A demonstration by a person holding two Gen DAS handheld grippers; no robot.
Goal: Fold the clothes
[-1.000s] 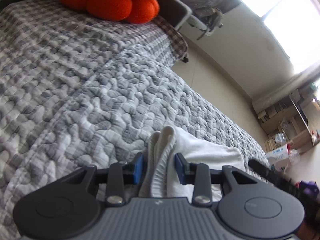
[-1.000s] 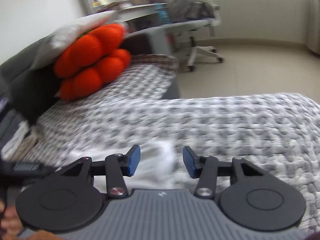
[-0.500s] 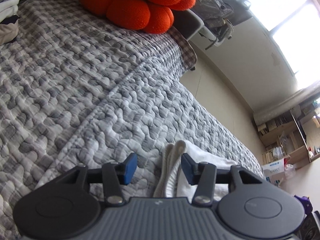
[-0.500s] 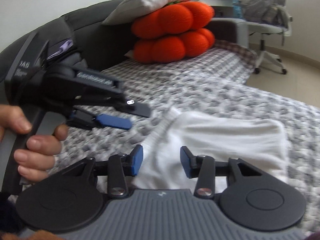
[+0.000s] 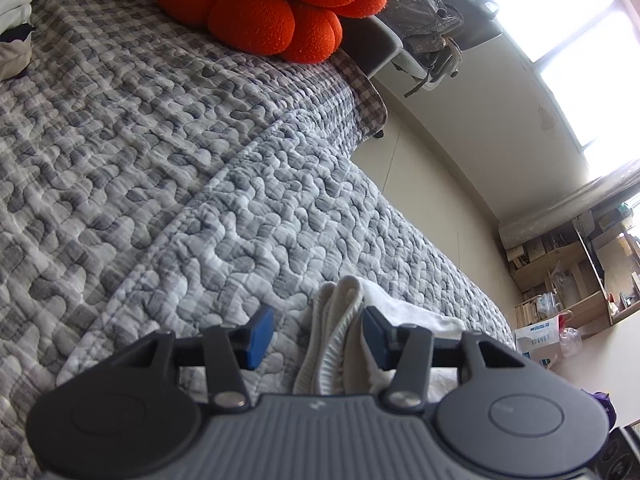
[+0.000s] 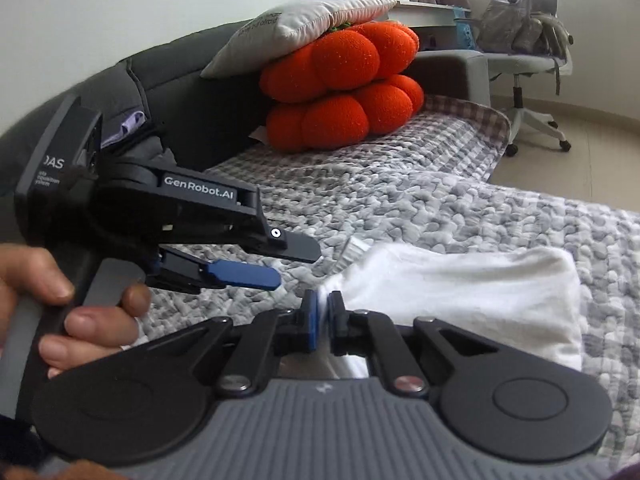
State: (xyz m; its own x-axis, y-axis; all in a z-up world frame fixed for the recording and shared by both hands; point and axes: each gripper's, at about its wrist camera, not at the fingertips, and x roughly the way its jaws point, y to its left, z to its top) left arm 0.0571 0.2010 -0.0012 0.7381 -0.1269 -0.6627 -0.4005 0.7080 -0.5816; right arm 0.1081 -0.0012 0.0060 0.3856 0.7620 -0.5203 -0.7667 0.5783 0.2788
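A white folded garment [image 6: 460, 292] lies on the grey quilted bedspread [image 6: 400, 200]. My right gripper [image 6: 323, 316] is at its near left corner. Its jaws are closing, and the blue pads pinch the cloth's edge between them. My left gripper [image 6: 288, 264], held by a hand [image 6: 80, 320], hovers just left of that corner. In the left wrist view the left gripper [image 5: 316, 332] stands open. The garment's ribbed folded edge [image 5: 336, 320] lies loose between its pads, close to the right one. The rest of the white garment [image 5: 404, 312] stretches off to the right.
Orange knotted cushions [image 6: 344, 92] and a pale pillow [image 6: 300, 28] sit at the head of the bed against a dark headboard. Other clothes [image 5: 14, 32] are piled at the far left. Beyond the bed's edge are bare floor [image 5: 420, 184], an office chair [image 6: 524, 52] and shelves [image 5: 568, 280].
My right gripper swung over to the garment's near corner and closed on it. My left gripper widened, letting go of the folded edge, and drew back a little.
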